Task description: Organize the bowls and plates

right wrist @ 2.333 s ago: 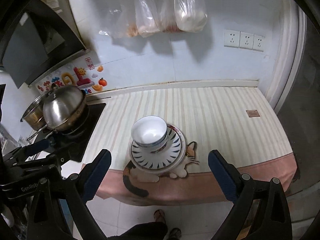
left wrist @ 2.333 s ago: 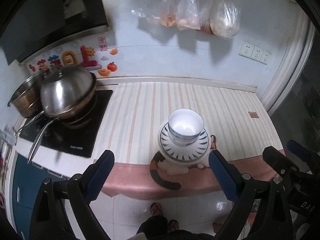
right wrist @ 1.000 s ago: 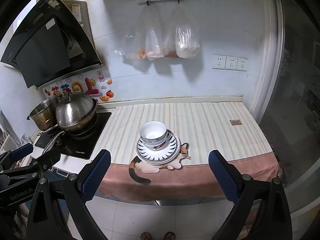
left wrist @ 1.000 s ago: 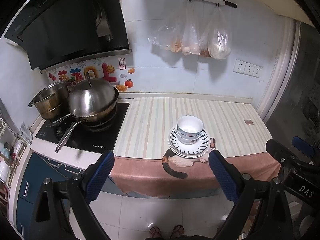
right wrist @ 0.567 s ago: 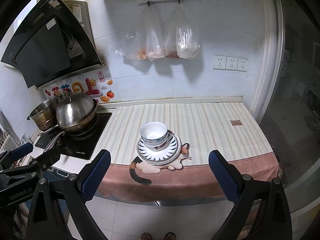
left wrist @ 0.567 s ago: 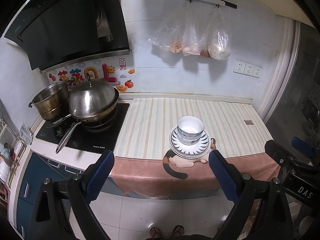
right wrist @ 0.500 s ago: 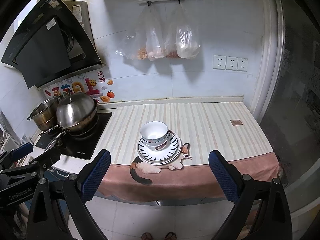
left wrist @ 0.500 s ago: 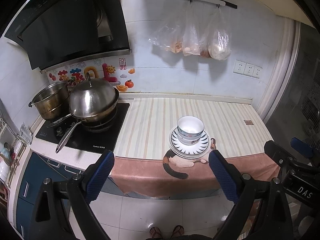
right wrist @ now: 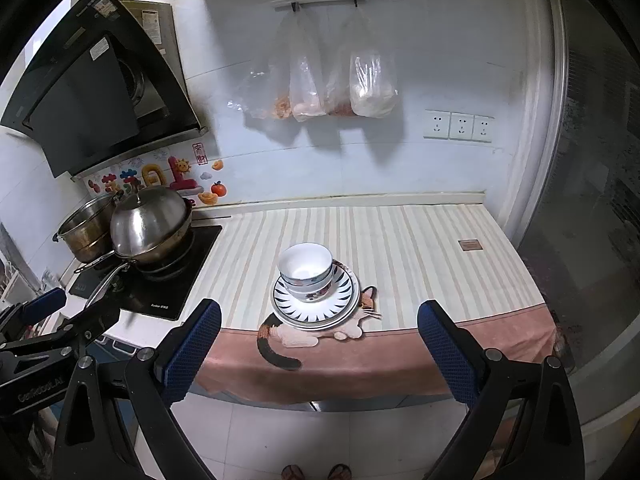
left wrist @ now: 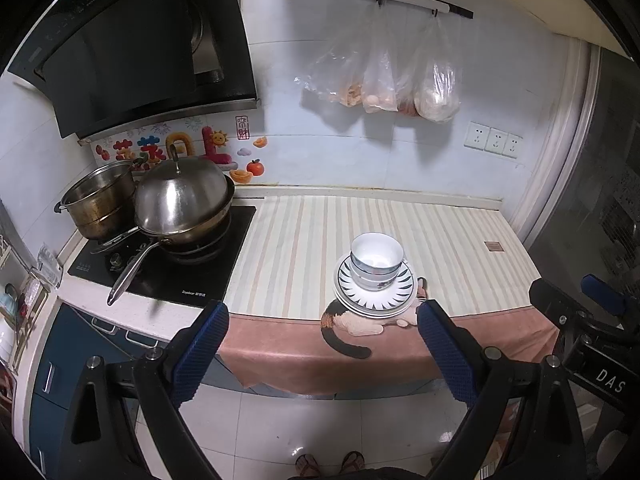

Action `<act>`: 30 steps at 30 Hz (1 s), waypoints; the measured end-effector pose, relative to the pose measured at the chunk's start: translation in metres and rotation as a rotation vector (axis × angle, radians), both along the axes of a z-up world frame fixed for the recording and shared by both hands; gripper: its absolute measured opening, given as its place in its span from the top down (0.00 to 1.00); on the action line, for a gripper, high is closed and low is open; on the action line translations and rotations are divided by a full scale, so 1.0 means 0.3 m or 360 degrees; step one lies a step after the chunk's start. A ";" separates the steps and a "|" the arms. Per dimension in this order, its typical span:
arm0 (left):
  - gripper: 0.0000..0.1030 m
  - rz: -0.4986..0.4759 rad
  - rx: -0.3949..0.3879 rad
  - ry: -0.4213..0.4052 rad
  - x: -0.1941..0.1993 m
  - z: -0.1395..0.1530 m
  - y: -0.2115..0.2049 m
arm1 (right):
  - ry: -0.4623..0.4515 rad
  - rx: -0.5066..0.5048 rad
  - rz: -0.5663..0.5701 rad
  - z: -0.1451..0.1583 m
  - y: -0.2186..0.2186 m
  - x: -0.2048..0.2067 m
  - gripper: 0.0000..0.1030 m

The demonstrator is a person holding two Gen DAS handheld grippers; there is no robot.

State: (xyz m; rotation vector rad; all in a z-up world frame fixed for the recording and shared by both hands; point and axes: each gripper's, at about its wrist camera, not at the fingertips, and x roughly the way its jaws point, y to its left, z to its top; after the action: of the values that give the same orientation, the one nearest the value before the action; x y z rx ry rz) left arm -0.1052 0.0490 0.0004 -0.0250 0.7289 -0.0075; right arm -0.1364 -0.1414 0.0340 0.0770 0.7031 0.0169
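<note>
Stacked bowls sit on stacked plates near the counter's front edge. Lidded pan and pot occupy its left end.

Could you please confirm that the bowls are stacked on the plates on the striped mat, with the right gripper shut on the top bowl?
Not quite. The bowls do sit stacked on the plates on the striped mat, but the right gripper is open and empty, well short of the counter, as the right wrist view shows.

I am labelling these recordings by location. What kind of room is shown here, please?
Most likely a home kitchen: a black glass cooktop carrying a lidded steel wok, a black slanted range hood above it, and stacked white bowls on blue-patterned plates on the striped counter.
</note>
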 end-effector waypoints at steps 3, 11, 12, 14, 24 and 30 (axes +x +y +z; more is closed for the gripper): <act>0.06 0.0001 -0.0001 0.0000 0.001 0.000 -0.001 | 0.0000 0.0001 -0.0005 -0.002 -0.003 0.002 0.02; 0.06 0.0000 -0.0003 0.0000 0.004 0.001 -0.003 | 0.0001 -0.0003 -0.0009 -0.002 -0.007 0.003 0.02; 0.06 0.0000 -0.0002 0.0002 0.003 0.001 -0.004 | 0.0000 -0.0004 -0.0013 -0.003 -0.006 0.000 0.02; 0.06 -0.0001 -0.0002 0.0002 0.005 0.004 -0.013 | 0.0000 -0.0003 -0.0015 -0.003 -0.009 -0.001 0.02; 0.06 0.0000 0.0000 0.0003 0.006 0.005 -0.024 | 0.0003 -0.0007 -0.0026 -0.011 -0.002 -0.017 0.02; 0.06 0.0002 -0.0005 0.0007 0.005 0.005 -0.032 | -0.0002 -0.0009 -0.0031 -0.011 -0.003 -0.016 0.02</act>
State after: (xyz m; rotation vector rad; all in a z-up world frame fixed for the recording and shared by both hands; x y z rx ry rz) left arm -0.1038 0.0394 0.0018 -0.0281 0.7331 -0.0075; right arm -0.1411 -0.1423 0.0307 0.0782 0.7012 -0.0036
